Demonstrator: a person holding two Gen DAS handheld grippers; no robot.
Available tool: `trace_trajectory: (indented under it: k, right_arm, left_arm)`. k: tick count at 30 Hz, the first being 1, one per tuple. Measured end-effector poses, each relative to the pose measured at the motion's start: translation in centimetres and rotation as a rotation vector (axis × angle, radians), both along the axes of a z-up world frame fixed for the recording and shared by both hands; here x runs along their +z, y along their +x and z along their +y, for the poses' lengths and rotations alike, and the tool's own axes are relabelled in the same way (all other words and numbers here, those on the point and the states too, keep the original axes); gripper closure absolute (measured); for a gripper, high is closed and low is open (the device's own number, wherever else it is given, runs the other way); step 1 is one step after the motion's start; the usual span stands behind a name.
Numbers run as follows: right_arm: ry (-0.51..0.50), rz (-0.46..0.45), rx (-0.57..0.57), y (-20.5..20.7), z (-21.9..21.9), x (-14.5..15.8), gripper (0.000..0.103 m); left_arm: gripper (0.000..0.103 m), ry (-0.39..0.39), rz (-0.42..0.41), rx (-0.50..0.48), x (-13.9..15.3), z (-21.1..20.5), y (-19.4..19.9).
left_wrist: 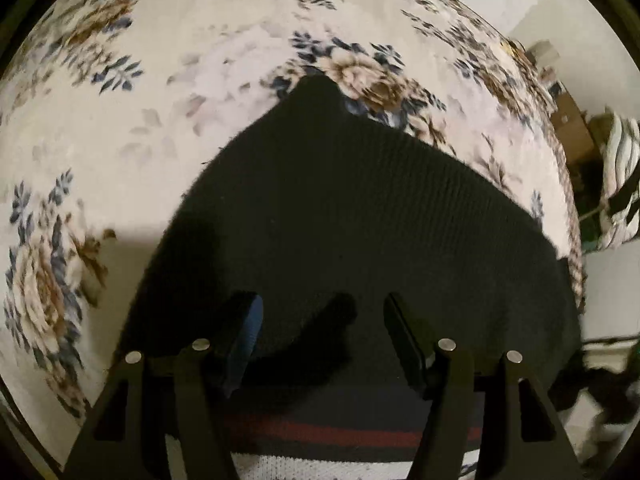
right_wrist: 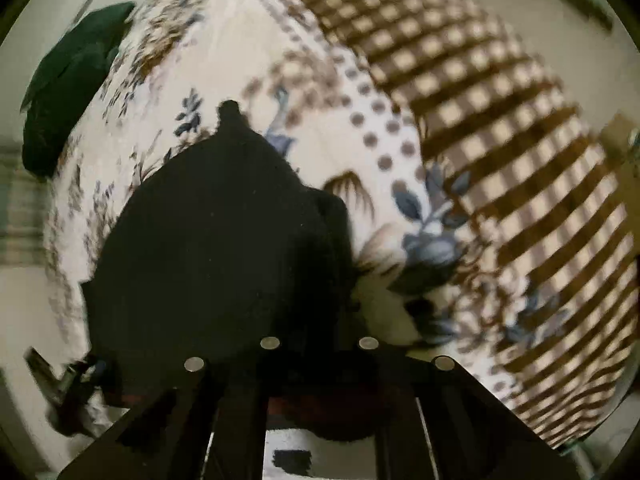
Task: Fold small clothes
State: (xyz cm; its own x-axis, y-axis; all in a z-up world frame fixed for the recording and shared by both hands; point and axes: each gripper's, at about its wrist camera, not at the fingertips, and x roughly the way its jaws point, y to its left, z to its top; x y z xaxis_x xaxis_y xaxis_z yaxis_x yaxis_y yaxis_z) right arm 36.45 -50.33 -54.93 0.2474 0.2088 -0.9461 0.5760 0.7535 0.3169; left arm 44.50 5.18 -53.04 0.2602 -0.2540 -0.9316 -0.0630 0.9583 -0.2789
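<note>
A small black knit garment (left_wrist: 340, 220) with a red stripe and a white band at its near edge lies on a floral cloth (left_wrist: 120, 140). My left gripper (left_wrist: 320, 340) is open just above the garment's near part, one finger on each side of a raised fold. In the right wrist view the same black garment (right_wrist: 208, 260) fills the lower left. My right gripper (right_wrist: 320, 364) is shut on its near edge, and the fabric bunches between the fingers, whose tips are hidden.
The floral cloth has a brown checked border (right_wrist: 500, 120) to the right. A dark green cloth item (right_wrist: 68, 92) lies at the far left edge. A striped black and white item (left_wrist: 620, 184) and clutter sit beyond the table's right edge.
</note>
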Motion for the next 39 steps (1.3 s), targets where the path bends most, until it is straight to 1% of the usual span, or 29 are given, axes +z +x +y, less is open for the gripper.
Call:
trace_trajectory:
  k: [2,4,5,6,7,8,9,11,12,14,15,17,18,19,20,21,22,23,24,25,26,28,30,32,33,35,36,38,39]
  right_arm:
    - [-0.057,-0.048,-0.017,-0.8,0.3,2.7,0.095]
    - [-0.082,-0.089,-0.057,-1.8,-0.3,5.1,0.095]
    - [-0.087,-0.097,-0.074,-2.2,-0.6,5.7,0.095]
    - [-0.110,-0.080,-0.084,-2.7,-1.1,5.9,0.096]
    - [-0.125,-0.051,-0.093,-2.9,-1.5,5.5,0.096]
    - [-0.131,-0.014,-0.115,-3.0,-1.9,4.1,0.095]
    - [-0.112,0.045,-0.129,-3.0,-2.6,1.8,0.095]
    - [-0.046,0.105,-0.187,-3.3,-3.5,-2.1,0.095]
    - [-0.010,0.132,-0.179,-3.1,-3.6,-3.8,0.095]
    - [0.022,0.128,-0.188,-3.0,-3.7,-4.5,0.093]
    - [0.037,0.112,-0.182,-3.1,-3.6,-3.9,0.089]
    - [0.044,0.074,-0.192,-4.3,-3.7,-1.9,0.052]
    - [0.056,0.036,-0.204,-5.2,-3.9,-0.9,0.043]
    - [0.068,-0.019,-0.233,-6.7,-3.9,0.5,0.027]
    - [0.079,-0.058,-0.257,-8.0,-4.0,1.4,0.018]
    - [0.096,-0.096,-0.285,-9.8,-3.9,2.4,0.014]
    - [0.105,-0.111,-0.314,-11.5,-3.6,2.9,0.011]
    - [0.118,-0.124,-0.337,-12.9,-3.2,3.0,0.009]
    - [0.160,-0.134,-0.363,-14.6,-2.5,2.5,0.007]
    - [0.190,-0.125,-0.376,-15.5,-1.5,1.6,0.000]
    - [0.247,-0.122,-0.388,-16.5,-0.6,0.2,0.000]
    - [0.337,-0.140,-0.429,-17.4,1.2,-2.5,0.000]
    - [0.447,-0.205,-0.500,-17.4,2.5,-6.4,0.000]
    - [0.516,-0.287,-0.564,-17.1,3.4,-8.7,0.000]
    - [0.520,-0.324,-0.605,-16.8,3.8,-9.7,0.000]
    - [0.516,-0.403,-0.672,-16.7,3.9,-10.1,0.000]
    - [0.512,-0.448,-0.716,-16.5,3.9,-10.1,0.000]
    - [0.513,-0.500,-0.772,-16.5,3.8,-9.9,0.000]
    - [0.498,-0.507,-0.795,-16.2,3.9,-9.8,0.000]
  left_arm:
    - [0.043,0.032,-0.011,-0.026,-0.1,-0.6,-0.1]
    - [0.043,0.030,-0.012,-0.042,-0.3,-1.0,0.2]
    - [0.043,0.031,-0.009,-0.044,-0.4,-1.0,0.3]
    - [0.043,0.026,-0.006,-0.041,-0.7,-1.0,0.5]
    - [0.043,0.022,0.000,-0.034,-1.0,-1.0,0.6]
    - [0.043,0.016,0.010,-0.030,-1.3,-1.1,0.8]
    - [0.043,0.012,0.015,-0.032,-1.5,-1.2,0.9]
    - [0.043,0.023,0.016,-0.044,-1.2,-1.5,0.9]
    - [0.043,0.029,0.015,-0.058,-1.0,-1.7,0.8]
    - [0.043,0.033,0.015,-0.068,-0.5,-1.8,0.6]
    - [0.043,0.030,0.009,-0.072,0.0,-1.8,0.2]
    - [0.043,0.033,-0.007,-0.075,1.1,-2.0,-0.6]
    - [0.043,0.026,-0.014,-0.076,1.8,-2.2,-1.1]
    - [0.043,0.017,-0.021,-0.076,2.3,-2.6,-1.6]
    - [0.043,0.006,-0.030,-0.082,2.9,-3.0,-2.2]
    - [0.042,-0.001,-0.039,-0.088,3.6,-3.5,-2.9]
    - [0.032,0.002,-0.045,-0.093,4.0,-4.1,-3.4]
    - [0.025,0.008,-0.043,-0.101,4.3,-4.8,-3.8]
    - [0.018,0.008,-0.033,-0.109,4.3,-5.5,-4.3]
    - [0.017,0.000,-0.022,-0.117,4.1,-6.2,-4.6]
    - [0.017,-0.004,-0.010,-0.128,3.6,-6.8,-5.0]
    - [0.017,0.024,0.038,-0.161,2.0,-8.3,-5.5]
    - [0.017,0.070,0.063,-0.191,0.4,-9.3,-5.7]
    - [0.017,0.107,0.074,-0.206,-1.0,-9.8,-5.9]
    - [0.017,0.127,0.078,-0.214,-1.8,-9.9,-5.8]
    - [0.016,0.152,0.083,-0.231,-2.9,-10.2,-5.7]
    - [0.012,0.156,0.077,-0.239,-3.2,-10.3,-5.6]
    - [0.004,0.163,0.066,-0.254,-3.5,-10.6,-5.4]
    - [0.000,0.162,0.070,-0.262,-3.8,-10.8,-5.2]
